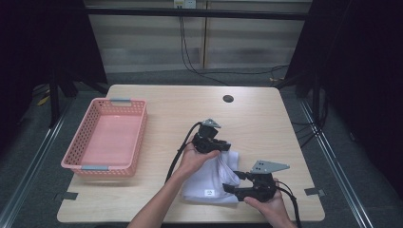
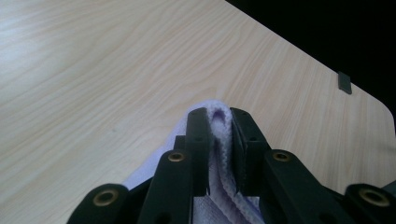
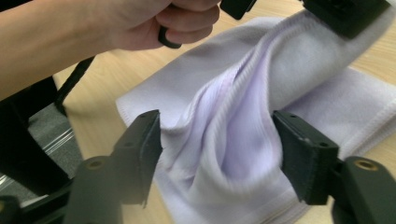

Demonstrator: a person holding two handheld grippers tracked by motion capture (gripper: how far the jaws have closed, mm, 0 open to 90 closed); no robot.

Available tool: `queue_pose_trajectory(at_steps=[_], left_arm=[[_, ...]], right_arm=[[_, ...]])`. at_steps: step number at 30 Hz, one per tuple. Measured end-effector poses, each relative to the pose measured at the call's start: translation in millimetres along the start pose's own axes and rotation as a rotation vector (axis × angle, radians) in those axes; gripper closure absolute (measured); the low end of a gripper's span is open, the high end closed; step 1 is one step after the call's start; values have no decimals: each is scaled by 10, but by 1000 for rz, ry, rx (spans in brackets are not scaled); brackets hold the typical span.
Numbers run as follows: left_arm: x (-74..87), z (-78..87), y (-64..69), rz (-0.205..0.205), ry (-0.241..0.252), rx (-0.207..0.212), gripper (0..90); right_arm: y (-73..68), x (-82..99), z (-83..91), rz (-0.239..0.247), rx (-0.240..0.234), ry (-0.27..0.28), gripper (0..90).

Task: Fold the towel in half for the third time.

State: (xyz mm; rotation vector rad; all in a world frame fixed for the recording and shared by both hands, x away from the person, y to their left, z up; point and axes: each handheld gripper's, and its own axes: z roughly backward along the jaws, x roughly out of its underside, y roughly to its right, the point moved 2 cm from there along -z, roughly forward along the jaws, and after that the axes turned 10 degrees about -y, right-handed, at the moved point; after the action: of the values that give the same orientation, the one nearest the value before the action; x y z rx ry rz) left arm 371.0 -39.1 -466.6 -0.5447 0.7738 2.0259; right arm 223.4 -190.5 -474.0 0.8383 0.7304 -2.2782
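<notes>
A pale lilac towel (image 1: 211, 183) lies folded on the wooden table (image 1: 266, 123), near its front edge. My left gripper (image 1: 222, 145) is shut on a raised corner of the towel (image 2: 220, 154); in the left gripper view (image 2: 219, 119) the cloth is pinched between the two black jaws. My right gripper (image 1: 234, 182) lies low at the towel's right side and points left. In the right gripper view (image 3: 219, 140) its jaws stand wide apart, with a loose ridge of towel (image 3: 327, 98) between them. A hand (image 3: 154, 18) holds the left gripper above.
A pink plastic basket (image 1: 138, 137) stands on the table's left side and looks empty. A small dark hole (image 1: 228, 99) sits near the table's far edge. Bare wood stretches beyond the towel (image 2: 116, 70). Cables trail from both grippers.
</notes>
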Motion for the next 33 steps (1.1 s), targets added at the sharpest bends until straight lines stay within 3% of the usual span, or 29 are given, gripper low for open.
queue_pose_trajectory(at_steps=[4,5,6,7,8,12,15,18,22,24,26,27,28,29,30,31,33], left_arm=[[-17,-112,38,0,-7,14,772],[-17,-127,43,-5,2,34,739],[-17,-126,44,-3,4,41,694],[-17,-119,42,0,9,37,658],[-20,-100,37,-2,10,30,620],[5,84,13,-5,40,-2,448],[78,294,-6,-18,51,-34,421],[244,493,-12,-37,58,-55,430],[553,670,29,-57,40,-52,486],[705,728,87,-70,35,-12,537],[784,743,126,-79,22,-6,566],[934,755,191,-85,-17,-2,567],[934,755,191,-85,-17,-2,563],[1072,756,260,-88,-51,29,544],[1072,756,260,-88,-51,29,528],[1196,757,336,-114,-75,-1,511],[1294,758,387,-132,-94,6,504]], right_arm=[[30,-86,-45,-15,1,14,330],[33,-98,-50,-20,15,7,376],[37,-98,-53,-14,46,-15,514],[41,-82,-54,5,76,-25,599],[51,-55,-48,-9,105,-31,656],[112,63,17,-49,119,-73,739],[177,156,64,-79,135,-100,711],[229,226,97,-100,164,-131,620],[298,196,170,-115,189,-122,390],[360,122,185,-104,204,-94,352],[435,1,174,-85,217,-76,310],[477,-67,160,-85,213,-59,291],[521,-139,136,-80,218,-46,291],[571,-227,101,-69,236,-35,277],[604,-280,72,-66,235,-37,263],[658,-362,21,-72,222,-41,259],[719,-461,-50,-69,234,-42,260]])
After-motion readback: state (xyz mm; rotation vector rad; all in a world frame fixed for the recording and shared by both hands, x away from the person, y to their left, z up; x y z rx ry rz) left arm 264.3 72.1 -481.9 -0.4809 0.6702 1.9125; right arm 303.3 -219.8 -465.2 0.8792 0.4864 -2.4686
